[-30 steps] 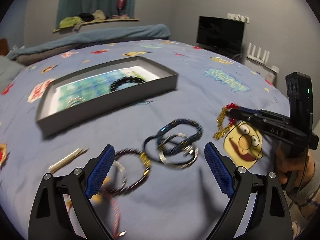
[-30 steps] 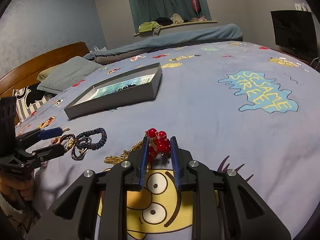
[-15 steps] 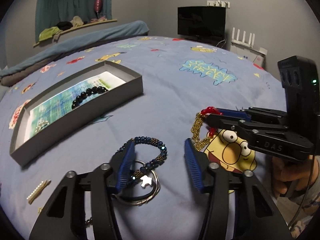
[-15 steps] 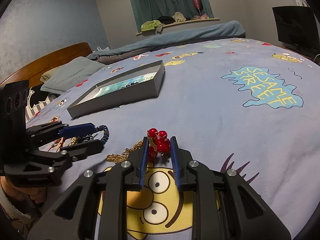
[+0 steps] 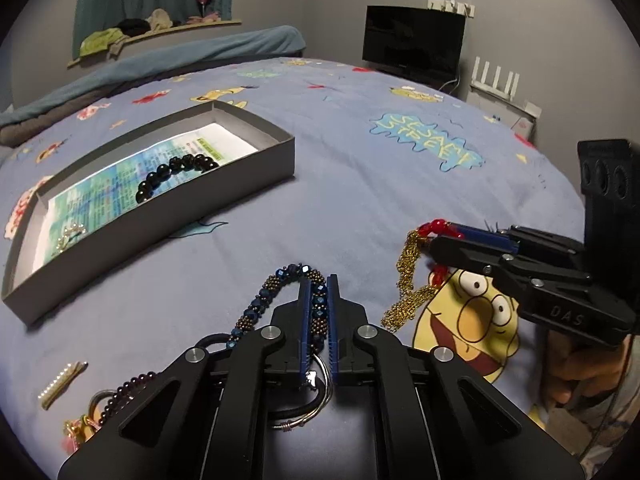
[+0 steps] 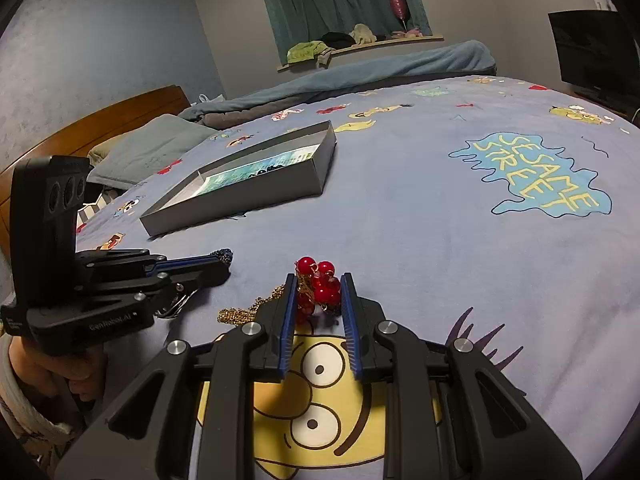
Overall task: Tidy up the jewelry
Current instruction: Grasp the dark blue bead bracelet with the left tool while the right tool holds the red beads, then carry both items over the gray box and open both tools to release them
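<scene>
My left gripper (image 5: 318,280) is shut on a blue and bronze beaded bracelet (image 5: 262,300) low over the bedspread; it also shows in the right wrist view (image 6: 218,258). A silver ring (image 5: 316,404) lies under its fingers. My right gripper (image 6: 318,284) is shut on a red bead cluster (image 6: 320,280) with a gold chain (image 5: 406,276) hanging from it; it shows in the left wrist view (image 5: 436,236). A grey box (image 5: 224,196) at the back left holds a black bead bracelet (image 5: 172,174) and a small pearl piece (image 5: 70,234).
A pearl hair clip (image 5: 62,380), a dark bead bracelet (image 5: 124,392) and a pink and yellow piece (image 5: 78,430) lie at the lower left on the blue printed bedspread (image 5: 360,184). Pillows (image 6: 148,148) and a wooden headboard (image 6: 100,116) are at the left. A TV (image 5: 414,50) stands behind.
My left gripper moved forward over the blue beaded bracelet and closed from wide open to shut on it. My right gripper kept its hold on the red bead cluster.
</scene>
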Motion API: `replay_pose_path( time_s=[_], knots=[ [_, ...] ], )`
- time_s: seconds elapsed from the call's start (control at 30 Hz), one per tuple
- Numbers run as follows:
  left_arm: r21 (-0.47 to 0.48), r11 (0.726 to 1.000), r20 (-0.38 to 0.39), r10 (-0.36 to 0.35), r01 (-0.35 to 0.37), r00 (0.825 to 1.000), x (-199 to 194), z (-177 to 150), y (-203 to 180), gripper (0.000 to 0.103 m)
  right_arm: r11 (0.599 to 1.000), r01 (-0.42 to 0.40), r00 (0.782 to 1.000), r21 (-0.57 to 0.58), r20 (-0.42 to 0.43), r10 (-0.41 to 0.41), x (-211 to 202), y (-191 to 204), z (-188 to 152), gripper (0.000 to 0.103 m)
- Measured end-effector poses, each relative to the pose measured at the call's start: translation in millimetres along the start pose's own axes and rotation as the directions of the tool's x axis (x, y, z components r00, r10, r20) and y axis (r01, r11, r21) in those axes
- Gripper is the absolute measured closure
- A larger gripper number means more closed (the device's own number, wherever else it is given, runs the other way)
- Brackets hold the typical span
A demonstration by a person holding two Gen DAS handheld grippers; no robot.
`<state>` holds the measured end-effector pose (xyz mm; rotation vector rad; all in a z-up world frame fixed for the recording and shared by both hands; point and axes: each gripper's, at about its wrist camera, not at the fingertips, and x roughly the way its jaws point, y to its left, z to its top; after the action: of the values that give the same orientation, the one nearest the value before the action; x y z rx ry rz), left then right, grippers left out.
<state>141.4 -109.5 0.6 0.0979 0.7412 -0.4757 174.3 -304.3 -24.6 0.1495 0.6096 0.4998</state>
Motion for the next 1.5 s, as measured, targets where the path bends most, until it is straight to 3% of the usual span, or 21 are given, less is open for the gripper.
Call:
replay_pose_path(
  time_s=[0.53,0.8,1.5],
  knots=[
    [-0.09,0.995,0.141,-0.022,0.035,0.99,-59,21,37,0.095,0.998,-0.046,0.997,-0.046,0.056,0.049,-10,26,33,0.082],
    [-0.125,0.992,0.198,0.018,0.007,0.98,-87,31,66,0.095,0.992,-0.074,0.993,-0.102,0.085,0.083,-4,48,67,0.082],
    [-0.196,0.977,0.21,0.13,-0.089,0.969,-104,65,154,0.095,0.972,-0.119,0.987,-0.203,0.081,0.138,44,94,145,0.082]
  ],
)
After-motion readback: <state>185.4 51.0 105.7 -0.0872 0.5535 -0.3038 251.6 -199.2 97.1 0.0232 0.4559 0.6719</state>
